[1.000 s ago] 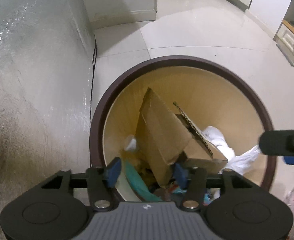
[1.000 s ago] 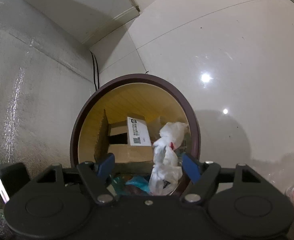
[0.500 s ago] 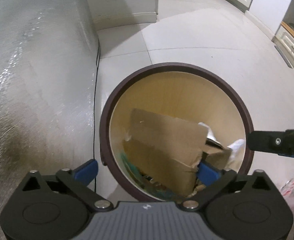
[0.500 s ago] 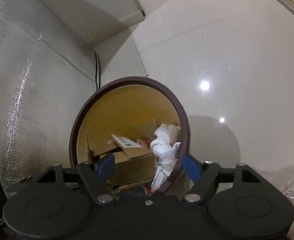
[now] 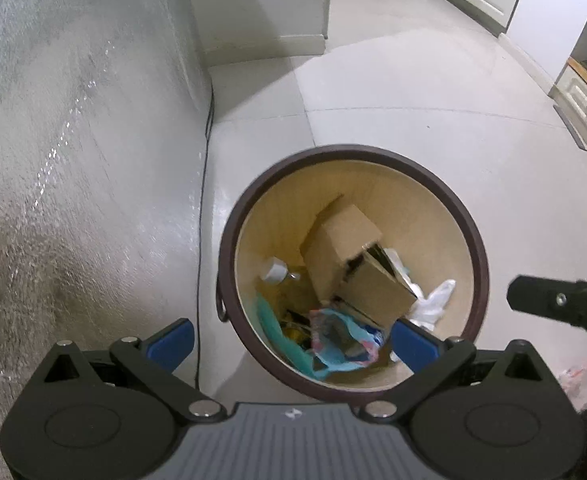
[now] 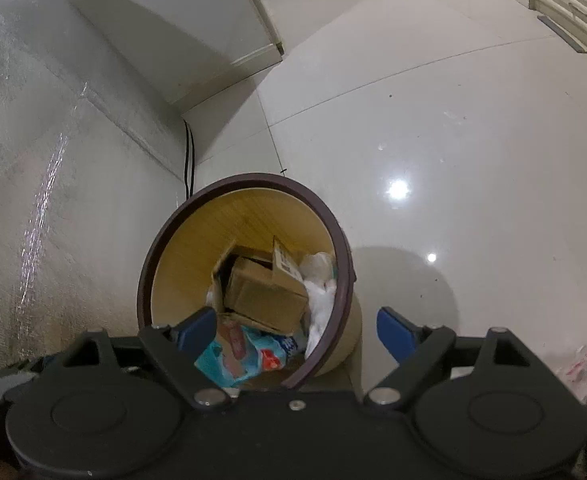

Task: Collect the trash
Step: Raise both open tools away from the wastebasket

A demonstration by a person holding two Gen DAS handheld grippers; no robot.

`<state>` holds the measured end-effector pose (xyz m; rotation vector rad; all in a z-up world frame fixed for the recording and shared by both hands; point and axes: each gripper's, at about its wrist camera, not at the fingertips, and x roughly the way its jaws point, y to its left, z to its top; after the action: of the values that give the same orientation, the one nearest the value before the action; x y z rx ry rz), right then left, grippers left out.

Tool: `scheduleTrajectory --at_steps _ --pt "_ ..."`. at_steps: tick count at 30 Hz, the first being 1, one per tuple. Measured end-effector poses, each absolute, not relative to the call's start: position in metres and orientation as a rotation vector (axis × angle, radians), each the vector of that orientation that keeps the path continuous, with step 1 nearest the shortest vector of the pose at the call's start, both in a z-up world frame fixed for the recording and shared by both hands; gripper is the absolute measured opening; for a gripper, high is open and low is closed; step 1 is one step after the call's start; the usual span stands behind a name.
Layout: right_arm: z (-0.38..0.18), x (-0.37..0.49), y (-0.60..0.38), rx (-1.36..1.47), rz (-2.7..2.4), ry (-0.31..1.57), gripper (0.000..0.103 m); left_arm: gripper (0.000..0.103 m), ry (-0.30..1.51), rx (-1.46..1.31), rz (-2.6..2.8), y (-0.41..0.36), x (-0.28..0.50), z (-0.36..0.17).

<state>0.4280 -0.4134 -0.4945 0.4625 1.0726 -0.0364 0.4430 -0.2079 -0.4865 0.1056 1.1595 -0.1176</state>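
Both my grippers spread wide, nothing held, above the bin.

Left wrist view: my left gripper [image 5: 291,340] hangs w/ jaws fully apart, empty, over the round brown-rimmed yellow trash bin [image 5: 478,240]. Inside: crumpled brown cardboard box [image 5: 349,258], white plastic bag [image 5: 433,304], teal-pink wrapper [image 5: 341,340]. Right wrist view: my right gripper [image 6: 296,330] also wide open, empty; bin [image 6: 345,276] below-left, box [image 6: 267,292] in it on glossy white tile floor [image 6: 453,140].

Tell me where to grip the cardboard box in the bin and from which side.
Grip the cardboard box by its raised upper corner, coming straight down through the bin mouth. It leans tilted among the trash, so that corner is highest, and the wall blocks any side approach.
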Motion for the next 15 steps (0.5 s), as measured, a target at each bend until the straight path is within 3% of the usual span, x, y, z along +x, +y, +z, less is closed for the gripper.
scheduleTrajectory --at_steps 15 --pt "-0.451 0.409 -0.411 0.357 -0.024 1.033 0.101 0.103 1.112 0.088 -0.051 -0.187 0.417 -0.429"
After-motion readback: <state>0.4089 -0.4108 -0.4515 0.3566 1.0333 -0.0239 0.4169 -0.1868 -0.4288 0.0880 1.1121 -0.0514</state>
